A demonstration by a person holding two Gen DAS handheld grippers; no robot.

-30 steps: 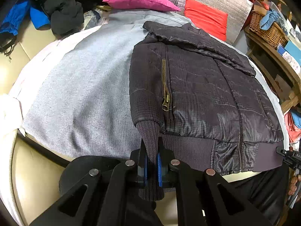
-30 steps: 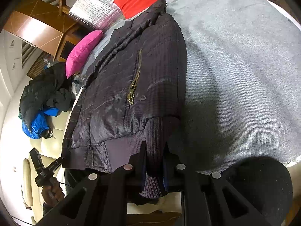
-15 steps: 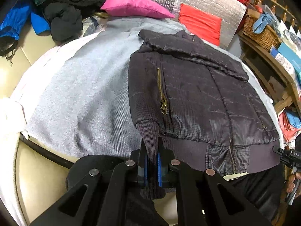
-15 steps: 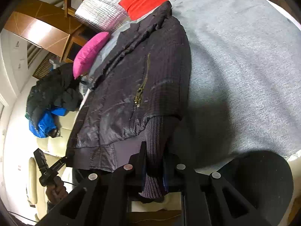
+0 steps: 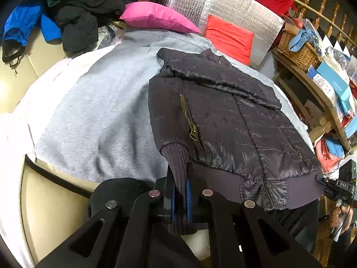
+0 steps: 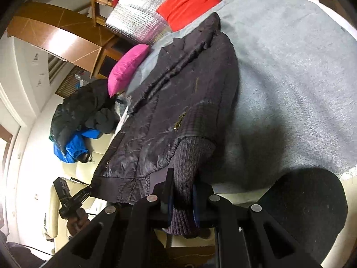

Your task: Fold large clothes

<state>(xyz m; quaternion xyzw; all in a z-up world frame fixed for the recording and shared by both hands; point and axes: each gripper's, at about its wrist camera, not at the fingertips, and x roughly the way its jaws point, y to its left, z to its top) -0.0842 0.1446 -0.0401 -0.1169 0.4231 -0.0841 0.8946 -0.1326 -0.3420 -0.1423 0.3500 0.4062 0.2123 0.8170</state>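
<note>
A dark quilted jacket (image 5: pixel 234 122) lies front up on the grey blanket (image 5: pixel 100 111), collar at the far end and both sleeves folded along its sides. My left gripper (image 5: pixel 179 178) is shut on the ribbed knit cuff (image 5: pixel 177 163) of the sleeve at the jacket's left side, and the cuff rises off the bed into the jaws. In the right wrist view my right gripper (image 6: pixel 181 178) is shut on the other ribbed cuff (image 6: pixel 187 156) of the same jacket (image 6: pixel 178 93). Each gripper shows small in the other's view at the hem corner, the right gripper (image 5: pixel 323 182) and the left gripper (image 6: pixel 86 192).
A pink pillow (image 5: pixel 156 16), a red cushion (image 5: pixel 229 38) and a silver quilted mat stand at the bed's head. A heap of dark and blue clothes (image 5: pixel 67 17) lies far left. A wicker basket (image 5: pixel 299 49) and boxes sit on wooden shelves at the right.
Both grippers have risen and drawn back a little from the jacket with the cuffs still clamped. The sleeve ends now lift higher off the blanket.
</note>
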